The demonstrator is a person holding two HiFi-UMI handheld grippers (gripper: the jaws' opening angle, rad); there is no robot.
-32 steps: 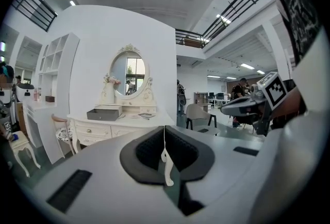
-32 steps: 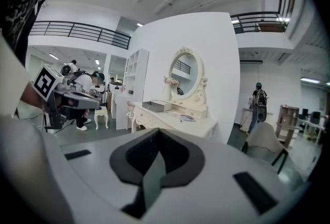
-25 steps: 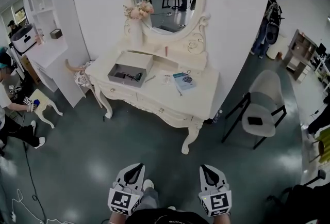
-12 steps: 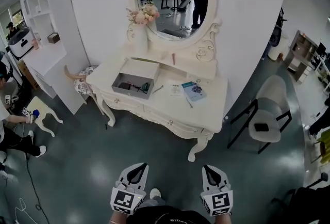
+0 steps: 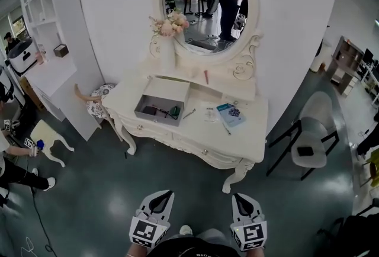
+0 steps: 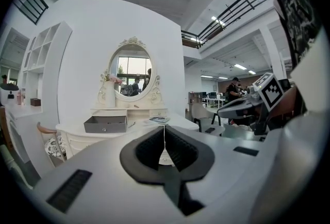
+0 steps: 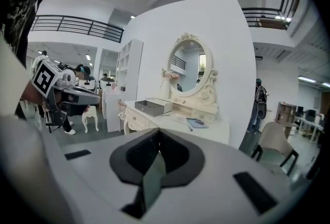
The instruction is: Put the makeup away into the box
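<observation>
Seen from above, a person stands on a dark green floor (image 5: 177, 167), well back from a white dressing bench (image 5: 237, 144) set against a white wall. The left gripper (image 5: 162, 199) and the right gripper (image 5: 241, 202) sit side by side at the bottom edge of the head view. Each carries a cube with a square marker, and both point toward the bench from well away. In the left gripper view the two dark jaws meet along a thin seam with nothing between them. In the right gripper view the jaws are likewise pressed together and empty.

An open grey box (image 5: 155, 118) rests on the left part of the bench top, near the front edge. Inside it lie a few small dark pieces (image 5: 155, 111) and a green piece (image 5: 174, 111), all too small to identify. Just to the right of the box a thin dark stick (image 5: 189, 113) lies on the bench. Further right are a white card (image 5: 210, 112), a teal booklet (image 5: 231, 113) and a dark pen (image 5: 226, 129). A slim red stick (image 5: 206, 77) lies on the raised shelf at the back, below an oval mirror (image 5: 207, 7) with a carved frame. A white vase of pale pink flowers (image 5: 170, 26) stands at the mirror's left. A pale chair (image 5: 311, 146) with dark legs stands to the right of the bench, and a small white stool (image 5: 48, 131) to its left.
</observation>
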